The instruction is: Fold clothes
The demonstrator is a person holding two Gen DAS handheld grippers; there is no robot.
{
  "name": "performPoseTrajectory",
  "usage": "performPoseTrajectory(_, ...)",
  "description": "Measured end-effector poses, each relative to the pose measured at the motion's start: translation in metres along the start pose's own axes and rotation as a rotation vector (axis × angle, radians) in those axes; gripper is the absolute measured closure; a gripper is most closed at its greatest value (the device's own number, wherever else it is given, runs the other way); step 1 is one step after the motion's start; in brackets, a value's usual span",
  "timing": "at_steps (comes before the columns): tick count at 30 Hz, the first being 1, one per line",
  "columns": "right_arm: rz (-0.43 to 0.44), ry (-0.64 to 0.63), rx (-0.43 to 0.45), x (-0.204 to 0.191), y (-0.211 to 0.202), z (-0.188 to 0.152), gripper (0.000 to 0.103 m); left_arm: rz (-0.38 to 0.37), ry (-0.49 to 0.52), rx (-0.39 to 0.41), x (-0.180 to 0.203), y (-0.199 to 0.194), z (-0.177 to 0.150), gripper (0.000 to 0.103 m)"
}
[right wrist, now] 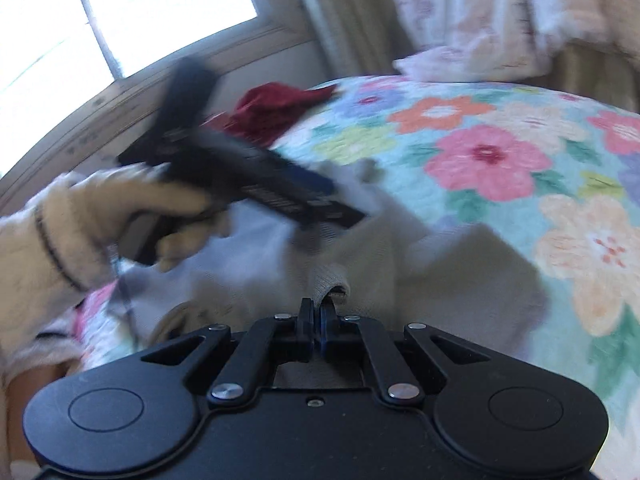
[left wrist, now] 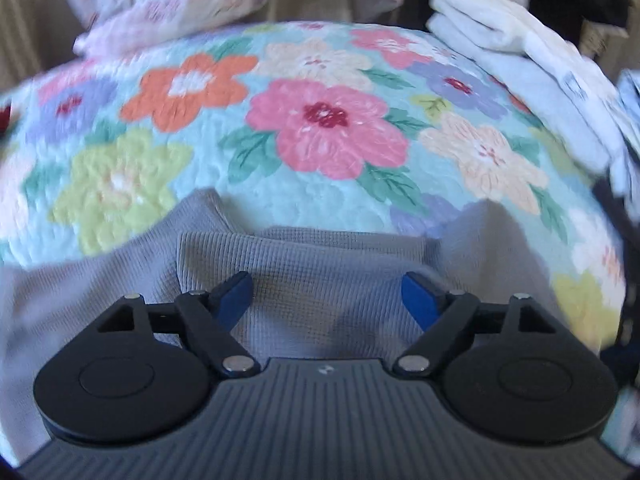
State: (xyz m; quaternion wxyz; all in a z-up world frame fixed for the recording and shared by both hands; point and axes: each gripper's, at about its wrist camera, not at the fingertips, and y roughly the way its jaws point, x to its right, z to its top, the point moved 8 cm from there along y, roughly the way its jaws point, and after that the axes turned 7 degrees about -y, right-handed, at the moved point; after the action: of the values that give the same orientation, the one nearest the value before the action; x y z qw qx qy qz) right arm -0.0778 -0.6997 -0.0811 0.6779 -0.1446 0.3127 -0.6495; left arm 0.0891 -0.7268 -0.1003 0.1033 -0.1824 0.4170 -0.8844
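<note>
The right gripper [right wrist: 322, 312], a black two-finger tool, is pinching its jaws together on a rolled fold of a pale grey waffle-knit garment [right wrist: 400, 264], which is lying directly ahead of it on a quilted bedspread printed with large pink, orange and yellow flowers [right wrist: 520, 168]. The left gripper [left wrist: 327, 294], black with blue finger pads [left wrist: 418, 300], is hovering over the same grey garment [left wrist: 320, 264] with its jaws spread wide apart, holding nothing. In the right wrist view this left gripper [right wrist: 316, 196], gripped by a hand in a cream fuzzy sleeve, is appearing ahead and to the left, blurred. The risk, as a judgement: only one small pinch is securing the cloth, so a quick pull could be slipping the knit out, or dragging the whole piece into a crooked bunch before the open jaws take a second corner. The garment is looking soft, thick and rumpled, partly gathered rather than flat. Beyond it, a folded white cloth stack [left wrist: 500, 36] is resting far ahead to the right, and a crumpled dark red fabric [right wrist: 276, 108] ahead left.
</note>
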Motion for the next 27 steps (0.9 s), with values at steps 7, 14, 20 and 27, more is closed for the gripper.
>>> performPoseTrajectory(7,-0.094,-0.028,-0.005,0.001,0.008,0.004,0.098,-0.055,-0.042,0.084,0.002,0.000,0.010,0.103)
performPoseTrajectory(14,-0.313,0.220,0.185,0.093,-0.026,0.033,0.099,-0.061,-0.007,0.182,0.012,-0.011,0.041,0.102)
performPoseTrajectory(20,-0.367,0.346,0.013,0.125,0.003,-0.010,0.088,0.039,0.011,0.137,-0.004,-0.018,0.027,0.072)
performPoseTrajectory(27,-0.245,0.432,0.127,0.094,-0.034,-0.008,0.057,0.038,0.023,0.149,-0.003,-0.082,-0.044,0.051)
